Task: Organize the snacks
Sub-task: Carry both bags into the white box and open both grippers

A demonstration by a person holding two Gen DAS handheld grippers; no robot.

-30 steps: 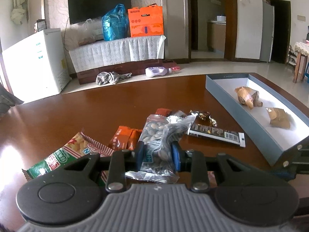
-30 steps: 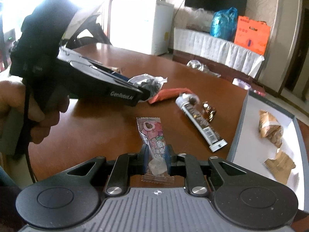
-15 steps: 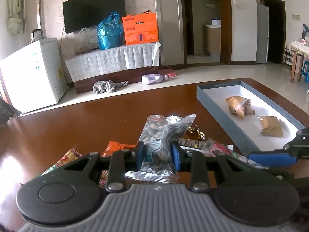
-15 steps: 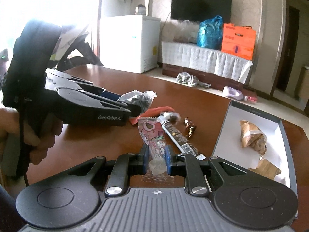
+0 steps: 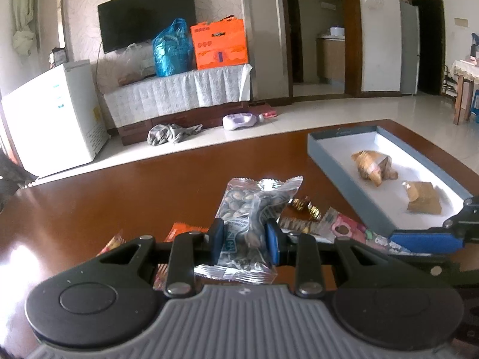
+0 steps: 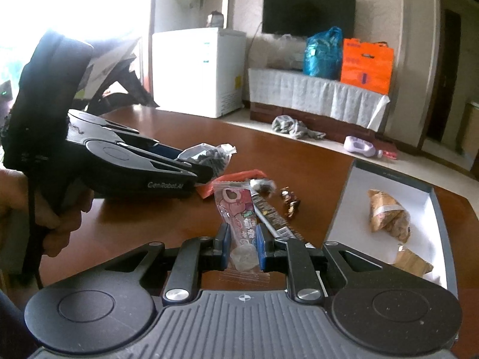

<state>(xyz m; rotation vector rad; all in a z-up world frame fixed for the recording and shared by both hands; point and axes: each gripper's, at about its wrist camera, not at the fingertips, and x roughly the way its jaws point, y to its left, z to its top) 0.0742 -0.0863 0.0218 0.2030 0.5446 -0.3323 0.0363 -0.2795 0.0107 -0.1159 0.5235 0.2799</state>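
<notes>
Both cameras sit low and close over the table (image 5: 149,197), facing the far TV (image 5: 146,19); both views share the box (image 6: 356,206) on the right.

tabletop (image 5: 125,197): glossy brown wood, mirror-like sheen
seed pack (image 5: 254,206): clear crinkled plastic film
pink pack (image 6: 236,209): glossy plastic wrapper
box (image 5: 338,176): matt grey card wall, white inside
left tool (image 5: 245,240): matt black plastic, blue pads, metal rivets
</notes>
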